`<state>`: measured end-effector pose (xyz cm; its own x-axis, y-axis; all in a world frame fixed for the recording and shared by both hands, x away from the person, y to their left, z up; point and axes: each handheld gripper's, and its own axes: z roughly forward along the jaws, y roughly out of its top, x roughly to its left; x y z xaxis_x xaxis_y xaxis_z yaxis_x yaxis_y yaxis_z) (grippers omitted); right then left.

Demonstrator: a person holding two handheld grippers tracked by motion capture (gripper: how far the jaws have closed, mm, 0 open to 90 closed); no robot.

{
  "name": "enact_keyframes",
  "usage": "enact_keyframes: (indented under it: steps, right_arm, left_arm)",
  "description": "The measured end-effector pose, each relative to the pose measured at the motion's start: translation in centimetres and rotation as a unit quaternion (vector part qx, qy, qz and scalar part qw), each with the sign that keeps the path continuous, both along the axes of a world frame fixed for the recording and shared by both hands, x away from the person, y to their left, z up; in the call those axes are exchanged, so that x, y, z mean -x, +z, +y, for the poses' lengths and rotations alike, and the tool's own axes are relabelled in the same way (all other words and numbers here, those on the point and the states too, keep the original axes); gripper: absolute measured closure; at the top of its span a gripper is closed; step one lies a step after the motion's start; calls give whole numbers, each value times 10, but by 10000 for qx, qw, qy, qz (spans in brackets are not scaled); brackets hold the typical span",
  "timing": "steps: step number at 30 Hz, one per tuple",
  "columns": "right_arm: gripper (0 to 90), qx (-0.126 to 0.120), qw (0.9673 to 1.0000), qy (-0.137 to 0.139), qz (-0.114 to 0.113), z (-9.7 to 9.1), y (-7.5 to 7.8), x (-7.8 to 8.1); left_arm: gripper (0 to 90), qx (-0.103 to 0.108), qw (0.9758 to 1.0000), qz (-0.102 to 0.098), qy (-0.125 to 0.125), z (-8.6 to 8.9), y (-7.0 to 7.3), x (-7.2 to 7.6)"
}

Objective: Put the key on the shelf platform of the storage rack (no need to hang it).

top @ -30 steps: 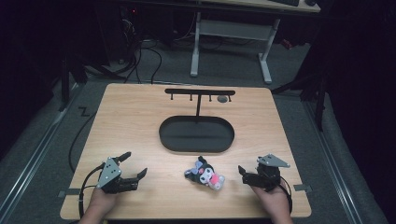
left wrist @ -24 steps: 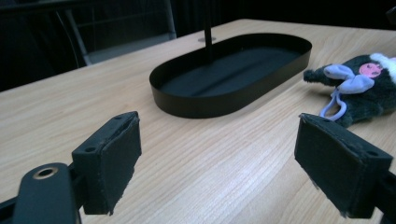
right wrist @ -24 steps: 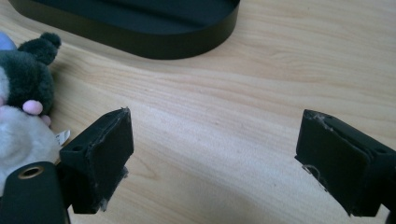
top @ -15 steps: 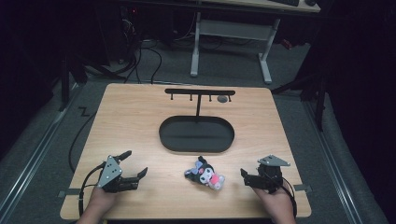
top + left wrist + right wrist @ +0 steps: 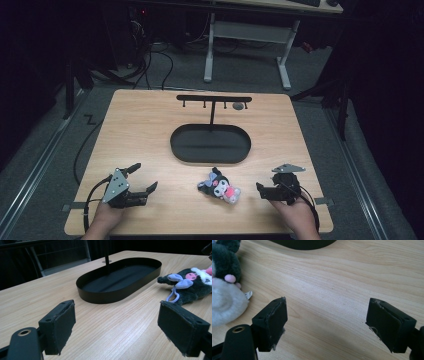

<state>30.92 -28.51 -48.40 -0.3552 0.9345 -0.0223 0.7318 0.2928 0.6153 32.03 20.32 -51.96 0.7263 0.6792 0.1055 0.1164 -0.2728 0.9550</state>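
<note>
A small plush toy [image 5: 220, 186], dark grey with a white and pink face and lilac bows, lies on the wooden table near the front edge, between the two grippers. It also appears at the right of the left gripper view [image 5: 192, 283] and at the left of the right gripper view [image 5: 224, 290]. My left gripper [image 5: 145, 176] rests at the front left, open and empty [image 5: 116, 330]. My right gripper [image 5: 265, 182] sits at the front right, pointing toward the plush. Its jaws have just been closing but still stand open over bare wood [image 5: 327, 322].
A black oval tray [image 5: 172, 145] lies in the middle of the table, its wall close ahead in the left gripper view [image 5: 105, 296]. A black T-shaped hook stand [image 5: 212, 99] rises from its far side. Dark floor, cables and a desk frame lie beyond the table.
The right gripper has shifted very slightly at the front right. The plush toy and the left gripper have stayed where they were.
</note>
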Motion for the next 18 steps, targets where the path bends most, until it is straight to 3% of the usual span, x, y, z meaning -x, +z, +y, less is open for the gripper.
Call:
enact_keyframes:
  steps: [18]
  right_arm:
    - [207, 55, 9980, -29, 632, -3, 6, -6]
  left_arm:
    - [161, 52, 9999, -131, -62, -9, 1, -8]
